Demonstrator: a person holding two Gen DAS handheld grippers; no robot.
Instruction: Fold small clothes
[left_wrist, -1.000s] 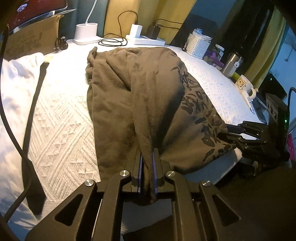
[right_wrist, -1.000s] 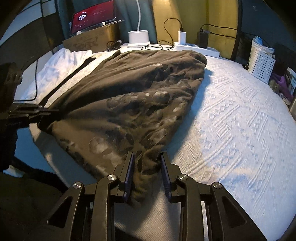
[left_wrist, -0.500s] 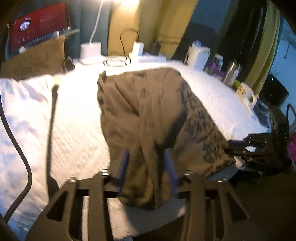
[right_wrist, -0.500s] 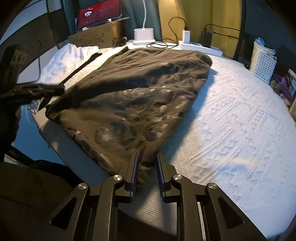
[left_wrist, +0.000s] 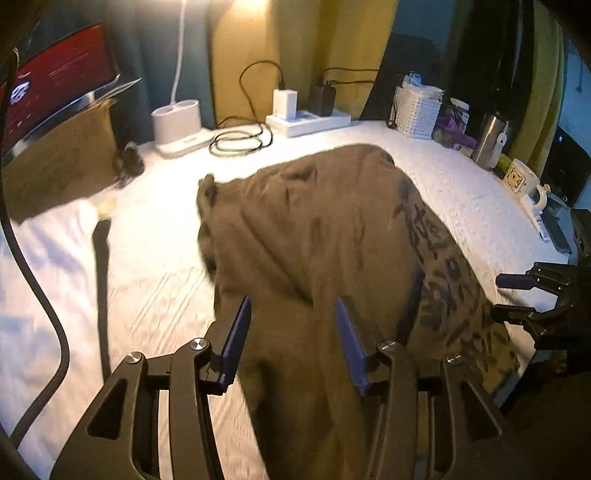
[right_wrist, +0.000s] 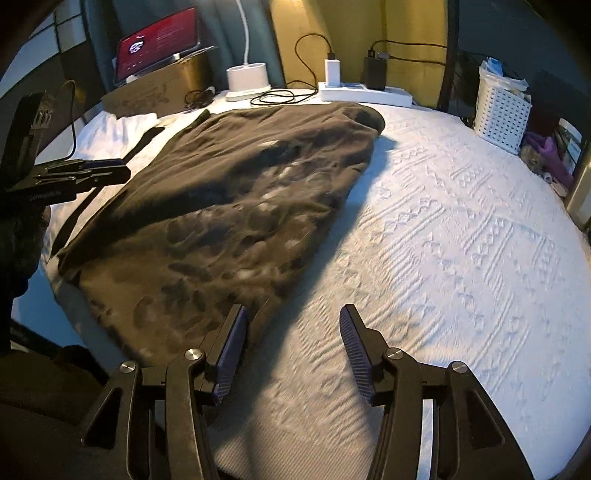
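Note:
A brown garment with dark printed lettering (left_wrist: 332, 240) lies spread on the white textured cover (left_wrist: 155, 266), its near edge hanging over the table's front. My left gripper (left_wrist: 291, 332) is open above the garment's near left part, holding nothing. My right gripper (right_wrist: 291, 339) is open at the garment's near right corner (right_wrist: 229, 236), its left finger (right_wrist: 231, 343) by the hem, its right finger over bare cover (right_wrist: 443, 221). Each gripper shows at the edge of the other's view: the right gripper (left_wrist: 524, 295) and the left gripper (right_wrist: 107, 170).
At the back stand a lamp base (left_wrist: 177, 123), a power strip with chargers and cables (left_wrist: 306, 118), a cardboard box with a red-screened laptop (left_wrist: 55, 162), a white basket (right_wrist: 502, 110), a steel tumbler (left_wrist: 489, 140) and a mug (left_wrist: 521, 181). A black strap (left_wrist: 101, 258) lies left.
Both grippers have let go of the garment's near edge and opened wide. They have lifted and drawn back a little; the garment has settled flatter on the cover.

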